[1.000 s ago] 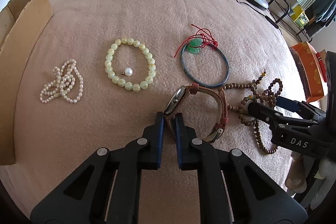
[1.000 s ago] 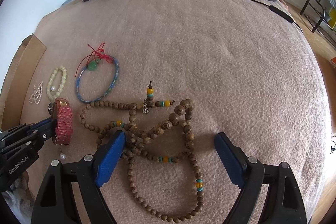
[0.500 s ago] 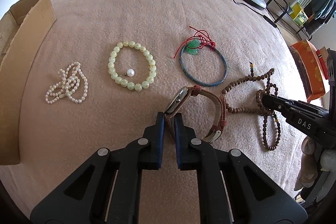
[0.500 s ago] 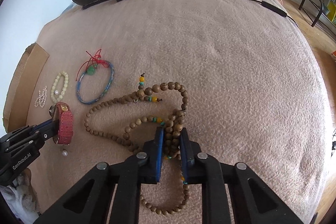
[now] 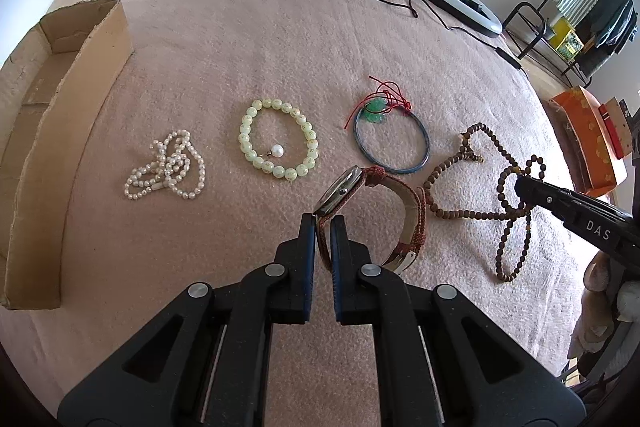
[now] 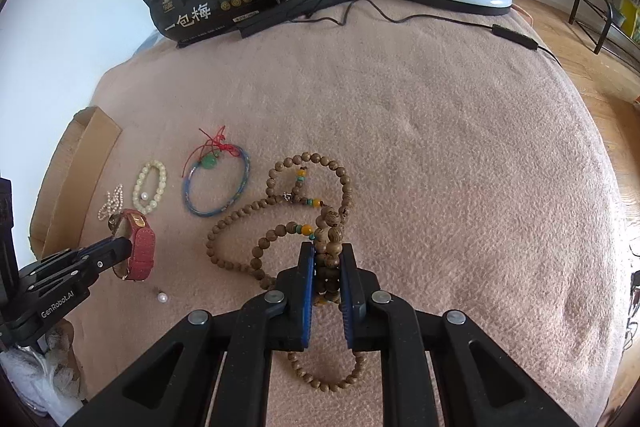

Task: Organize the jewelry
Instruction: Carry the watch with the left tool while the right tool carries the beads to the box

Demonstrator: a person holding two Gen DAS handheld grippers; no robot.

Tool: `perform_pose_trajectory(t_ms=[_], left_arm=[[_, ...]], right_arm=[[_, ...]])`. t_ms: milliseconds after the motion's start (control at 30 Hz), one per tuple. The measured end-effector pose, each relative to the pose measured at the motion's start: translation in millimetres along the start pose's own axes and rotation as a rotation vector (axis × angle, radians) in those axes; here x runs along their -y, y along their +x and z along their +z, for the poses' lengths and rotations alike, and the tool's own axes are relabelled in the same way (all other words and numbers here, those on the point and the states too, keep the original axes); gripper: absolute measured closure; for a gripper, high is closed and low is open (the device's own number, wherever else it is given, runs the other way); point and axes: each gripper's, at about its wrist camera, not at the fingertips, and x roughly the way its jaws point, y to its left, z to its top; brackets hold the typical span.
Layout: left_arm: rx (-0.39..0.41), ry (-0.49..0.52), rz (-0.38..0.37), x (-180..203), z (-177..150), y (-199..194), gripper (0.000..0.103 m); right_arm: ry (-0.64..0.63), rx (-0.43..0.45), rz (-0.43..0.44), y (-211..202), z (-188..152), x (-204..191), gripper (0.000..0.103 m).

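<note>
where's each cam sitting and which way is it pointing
Left wrist: rides the left gripper, aimed steeply down at the blanket; its fingers clamp the watch, the right gripper enters at right.
Right wrist: rides the right gripper, likewise aimed down; its fingers clamp the wooden bead strand, the left gripper shows at left.
Shared: blue bangle, pale green bracelet, cardboard box, black pouch.

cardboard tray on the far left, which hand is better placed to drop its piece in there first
Left, probably. The left gripper is shut on the red-strapped wristwatch, and the open cardboard tray lies on its side. The right gripper, shut on the brown wooden bead necklace, would have to cross over.
</note>
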Motion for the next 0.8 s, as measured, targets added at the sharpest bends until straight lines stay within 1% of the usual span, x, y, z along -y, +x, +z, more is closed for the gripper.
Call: perform_pose_trajectory(t_ms=[300, 500, 633, 800], left_arm=[[0.046, 0.011, -0.015, -2, -2, -25, 0.098], [0.094, 0.024, -0.017, -4, -1, -47, 0.098], [0.125, 0.025, -0.015, -9, -1, -63, 0.098], [0.158, 0.023, -0.014, -18, -4, -82, 0.098]], right_arm=[[0.005, 0.107, 0.015, -40, 6, -6, 0.093], [-0.006, 0.189, 0.021, -72, 8, -18, 0.093], [-0.008, 0.221, 0.031, -86, 8, -25, 0.094], [-0.038, 0.253, 0.005, -99, 5, -34, 0.094]])
